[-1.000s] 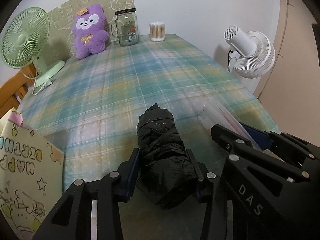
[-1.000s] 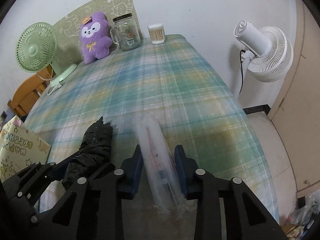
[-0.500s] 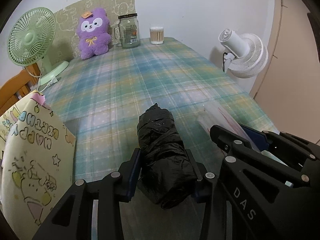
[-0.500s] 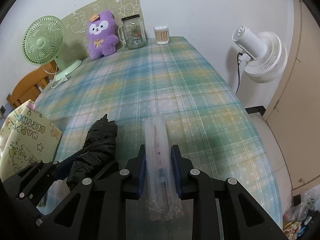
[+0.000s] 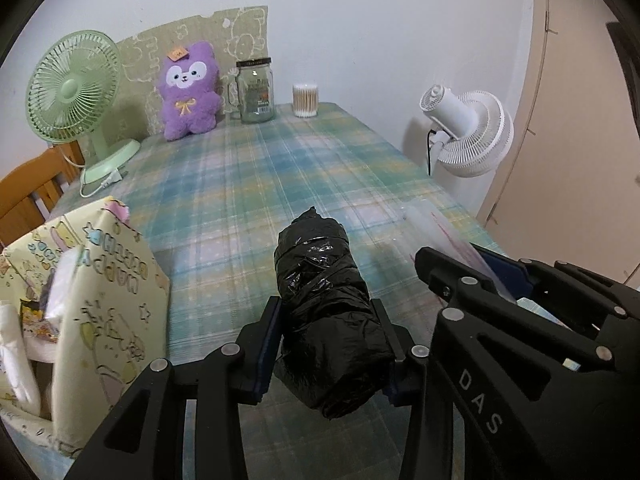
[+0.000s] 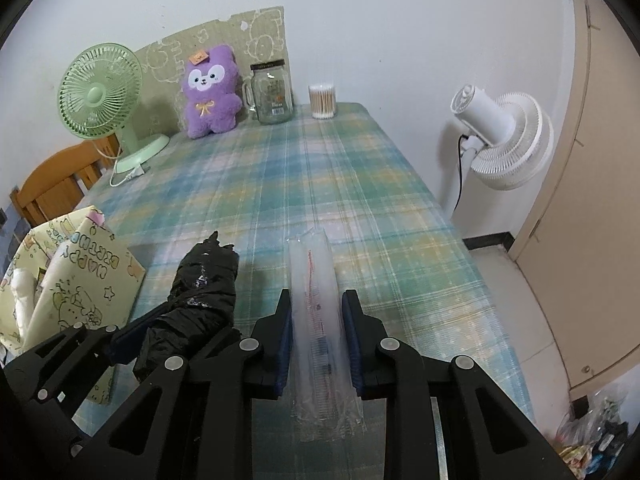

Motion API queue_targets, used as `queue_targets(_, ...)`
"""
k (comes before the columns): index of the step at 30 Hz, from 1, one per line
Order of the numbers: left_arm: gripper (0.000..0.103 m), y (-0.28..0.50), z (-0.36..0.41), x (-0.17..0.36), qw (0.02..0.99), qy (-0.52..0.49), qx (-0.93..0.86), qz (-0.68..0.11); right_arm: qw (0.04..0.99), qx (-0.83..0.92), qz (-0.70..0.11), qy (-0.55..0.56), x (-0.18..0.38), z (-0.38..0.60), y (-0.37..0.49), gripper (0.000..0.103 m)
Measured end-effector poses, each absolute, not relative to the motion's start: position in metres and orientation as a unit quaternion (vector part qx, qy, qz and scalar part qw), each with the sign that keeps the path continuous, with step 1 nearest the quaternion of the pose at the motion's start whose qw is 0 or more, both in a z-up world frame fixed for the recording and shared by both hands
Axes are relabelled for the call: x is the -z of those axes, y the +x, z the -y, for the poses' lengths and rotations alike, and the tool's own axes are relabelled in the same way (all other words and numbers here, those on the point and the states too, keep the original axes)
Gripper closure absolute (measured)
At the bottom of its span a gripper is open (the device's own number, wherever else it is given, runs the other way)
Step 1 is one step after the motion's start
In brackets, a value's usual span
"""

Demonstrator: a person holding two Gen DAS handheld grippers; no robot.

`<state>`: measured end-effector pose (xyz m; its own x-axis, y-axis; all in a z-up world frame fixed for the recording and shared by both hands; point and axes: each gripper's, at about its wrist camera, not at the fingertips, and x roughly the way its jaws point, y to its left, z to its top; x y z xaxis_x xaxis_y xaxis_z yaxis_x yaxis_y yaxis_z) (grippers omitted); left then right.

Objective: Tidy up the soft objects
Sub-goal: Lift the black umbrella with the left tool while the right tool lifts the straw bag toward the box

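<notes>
A: Quick check, where's your left gripper (image 5: 326,340)?

B: You've got it low over the table's near edge, fingers pointing fwd toward the far edge. Jaws are spread wide but clamped on both sides of the black wrapped bundle (image 5: 326,304), pads touching it.

A: And the right gripper (image 6: 316,332)?

B: Just beside the left, on its right, approx parallel. Your jaws there are pinched in much narrower, pads pressed against the clear plastic packet (image 6: 318,312), which runs lengthwise btwn them and sticks out front and back.

A: Level?

B: Both angled slightly down at the tabletop. Neither touches the other.
</notes>
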<state>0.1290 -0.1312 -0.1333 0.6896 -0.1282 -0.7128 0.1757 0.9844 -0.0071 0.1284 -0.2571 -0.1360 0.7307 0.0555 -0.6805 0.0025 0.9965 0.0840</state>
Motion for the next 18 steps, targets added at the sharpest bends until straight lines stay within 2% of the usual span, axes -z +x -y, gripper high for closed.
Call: queue_targets(18, 0.059, 0.104, 0.119, 0.091, 0.938, 0.030, 0.085, -0.335, 0.949, -0.009, -0.314, 0.030, 0.087, 0.245, 0.097, 0.076)
